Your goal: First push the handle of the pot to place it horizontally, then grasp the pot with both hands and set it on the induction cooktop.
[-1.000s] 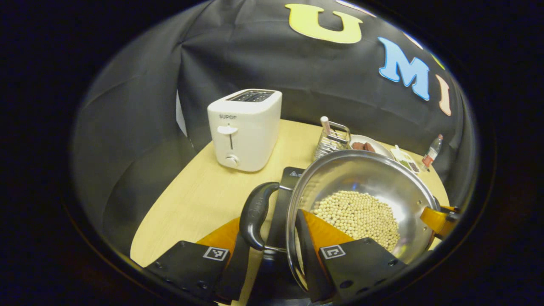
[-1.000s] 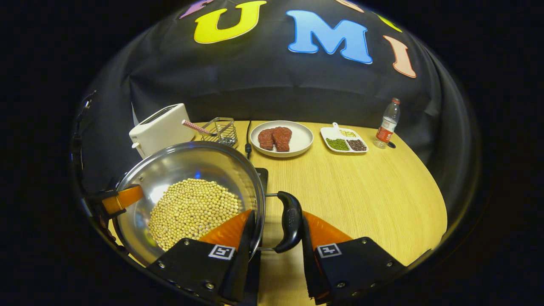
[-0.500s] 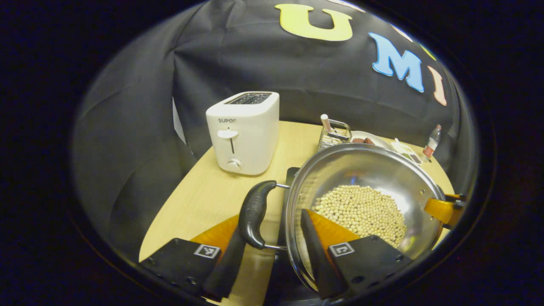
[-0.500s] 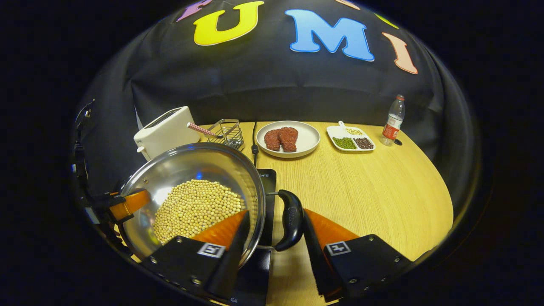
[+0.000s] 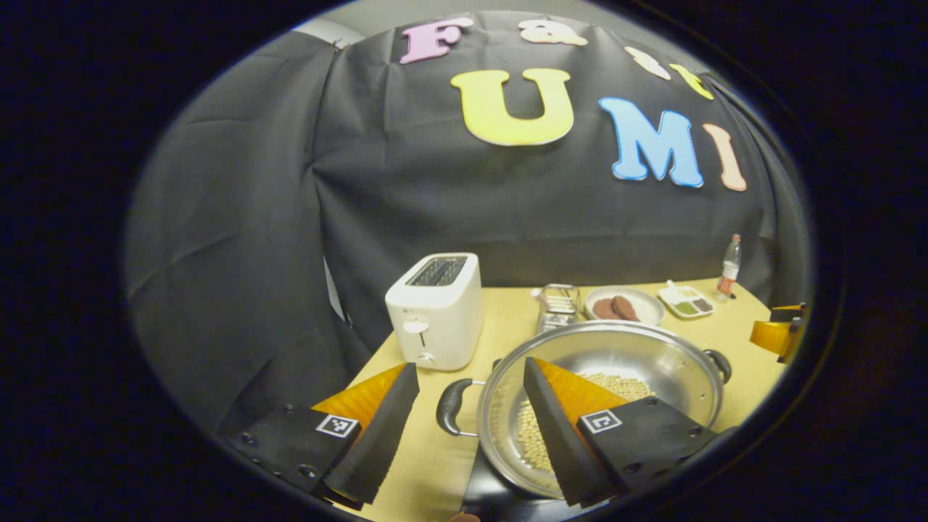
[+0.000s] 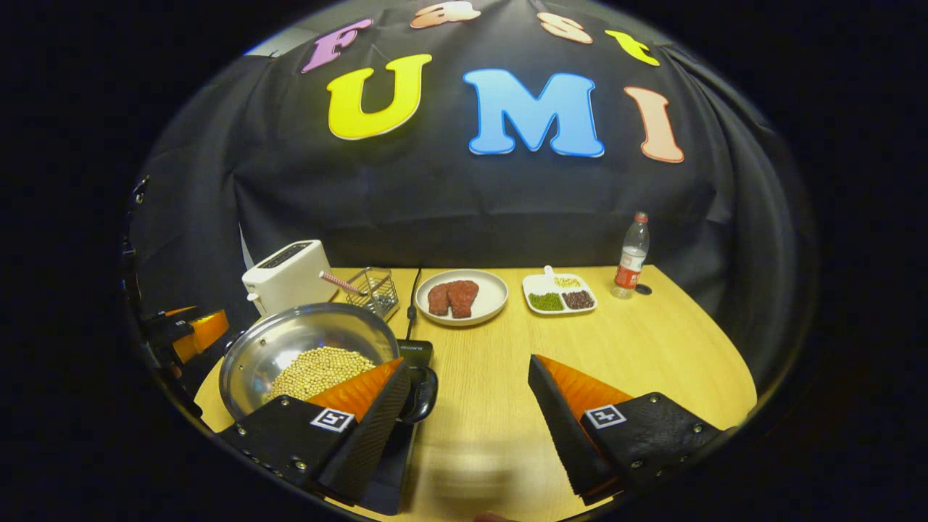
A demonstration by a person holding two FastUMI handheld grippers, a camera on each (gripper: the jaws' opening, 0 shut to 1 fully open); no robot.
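i see the wooden surface point(image 6: 638, 362) spread across the booth, and on it the black induction cooktop point(image 6: 395, 464) with the steel pot point(image 6: 290, 341) of soybeans point(image 6: 319, 370) sitting on top. by my reading the pot is placed and nothing is left to grasp. the pot's two side handles lie level, one black handle point(image 5: 449, 407) pointing to my left gripper's side, the other handle point(image 6: 424, 391) toward my right.

my left gripper point(image 5: 464, 420) hangs above the pot's left rim, fingers spread wide, nothing between them. my right gripper point(image 6: 464, 406) sits above the bare surface just right of the pot, fingers also spread apart and empty. the left one is nearer the pot.

behind stand a white toaster point(image 5: 435, 312), a plate of meat point(image 6: 460, 296), a divided bean dish point(image 6: 560, 293) and a water bottle point(image 6: 629, 257).
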